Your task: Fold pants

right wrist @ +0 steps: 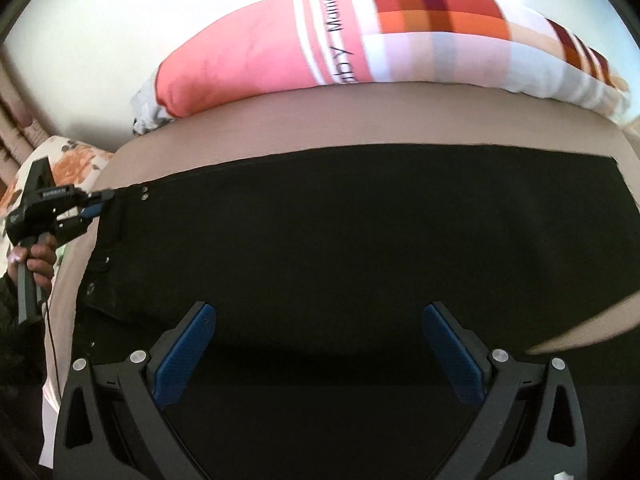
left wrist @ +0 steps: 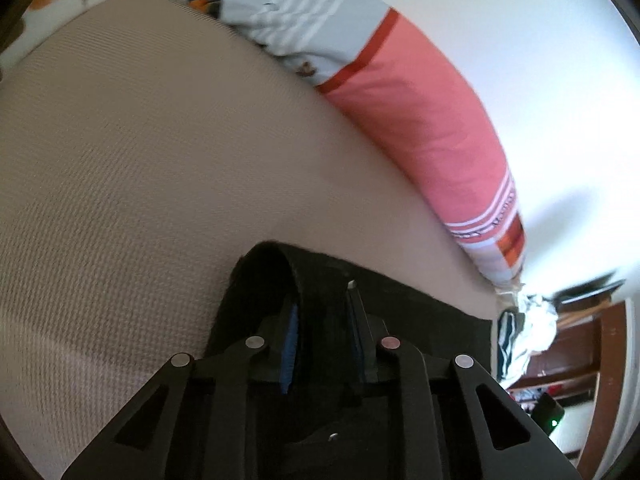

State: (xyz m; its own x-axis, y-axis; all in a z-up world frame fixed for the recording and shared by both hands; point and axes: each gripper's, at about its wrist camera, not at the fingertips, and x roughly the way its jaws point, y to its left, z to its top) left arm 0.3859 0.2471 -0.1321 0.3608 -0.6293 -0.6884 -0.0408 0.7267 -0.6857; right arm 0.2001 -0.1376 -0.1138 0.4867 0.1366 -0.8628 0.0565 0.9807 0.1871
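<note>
The right gripper was held wide open above the pants, with nothing gripped between its blue pads and dark cloth spread directly beneath and ahead of it. The pants were seen lying flat and lengthwise across the bed, stretched out to both sides of that gripper. At their far-left corner, where small rivets were visible, the left gripper was found, carried by a hand. In its own view the left gripper was narrowed onto a raised fold of the black cloth; the fabric was looped up between the jaws, and it was judged to be clamped, though the blur left the exact contact unclear. No earlier view was given. Beyond the pants a strip of tan bedcover was left bare, and beyond that a pink pillow was laid along the wall.

As to progress, the pants were judged spread and smoothed but not visibly folded. One corner had been taken up by the left gripper; a matching grasp by the right gripper was not yet made. The fold itself, and any later halving, was judged to remain.
</note>
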